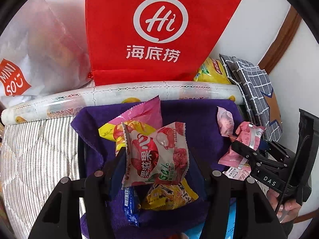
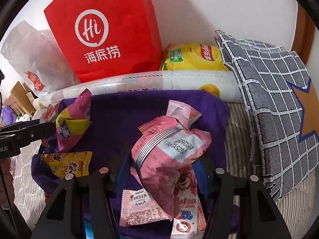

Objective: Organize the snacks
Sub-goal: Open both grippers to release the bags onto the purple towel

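My left gripper (image 1: 157, 157) clamps a lychee jelly pack (image 1: 157, 155), long axis upright; my right gripper (image 2: 165, 159) pinches a pink pastry pack (image 2: 169, 155), tilted. Both hang over the purple cloth (image 2: 123, 115) on a striped bed (image 1: 35, 155), red bag (image 1: 159, 29) against the white wall behind.
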A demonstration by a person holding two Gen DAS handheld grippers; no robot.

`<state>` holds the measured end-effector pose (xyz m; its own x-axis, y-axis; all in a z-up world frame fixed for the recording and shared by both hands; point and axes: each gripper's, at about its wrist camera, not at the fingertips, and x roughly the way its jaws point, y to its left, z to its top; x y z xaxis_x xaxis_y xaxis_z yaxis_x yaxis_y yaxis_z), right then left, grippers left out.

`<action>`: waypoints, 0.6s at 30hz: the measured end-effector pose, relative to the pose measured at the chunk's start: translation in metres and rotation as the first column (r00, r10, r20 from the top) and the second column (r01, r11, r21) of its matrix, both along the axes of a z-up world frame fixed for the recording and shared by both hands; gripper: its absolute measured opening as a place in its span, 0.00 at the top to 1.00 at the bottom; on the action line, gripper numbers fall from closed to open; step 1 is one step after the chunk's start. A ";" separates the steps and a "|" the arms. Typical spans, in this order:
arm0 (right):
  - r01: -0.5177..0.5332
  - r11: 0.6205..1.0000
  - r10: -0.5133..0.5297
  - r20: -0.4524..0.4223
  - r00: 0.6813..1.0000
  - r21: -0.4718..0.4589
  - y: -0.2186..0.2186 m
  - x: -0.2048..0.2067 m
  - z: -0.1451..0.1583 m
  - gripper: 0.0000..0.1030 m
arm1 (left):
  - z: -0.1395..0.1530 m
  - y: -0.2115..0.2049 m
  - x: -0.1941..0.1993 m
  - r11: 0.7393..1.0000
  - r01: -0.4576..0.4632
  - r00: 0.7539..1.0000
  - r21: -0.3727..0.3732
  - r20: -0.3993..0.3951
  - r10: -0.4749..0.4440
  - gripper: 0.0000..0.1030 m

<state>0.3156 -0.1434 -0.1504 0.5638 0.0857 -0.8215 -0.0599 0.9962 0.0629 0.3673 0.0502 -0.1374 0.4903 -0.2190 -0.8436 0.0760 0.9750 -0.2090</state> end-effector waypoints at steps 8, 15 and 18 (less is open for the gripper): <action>-0.001 1.000 0.001 -0.019 1.000 -0.007 0.001 -0.001 0.000 0.43 | -0.007 -0.004 0.000 1.000 0.013 1.000 0.002 -0.025 -0.013 0.42; 0.009 1.000 -0.010 -0.014 1.000 -0.018 0.000 -0.011 0.008 0.33 | -0.003 -0.006 -0.006 1.000 0.014 0.999 0.007 -0.036 -0.014 0.38; 0.024 1.000 -0.024 -0.008 1.000 -0.018 -0.003 -0.018 0.017 0.33 | 0.004 -0.005 -0.012 1.000 0.013 0.999 0.001 -0.033 -0.013 0.35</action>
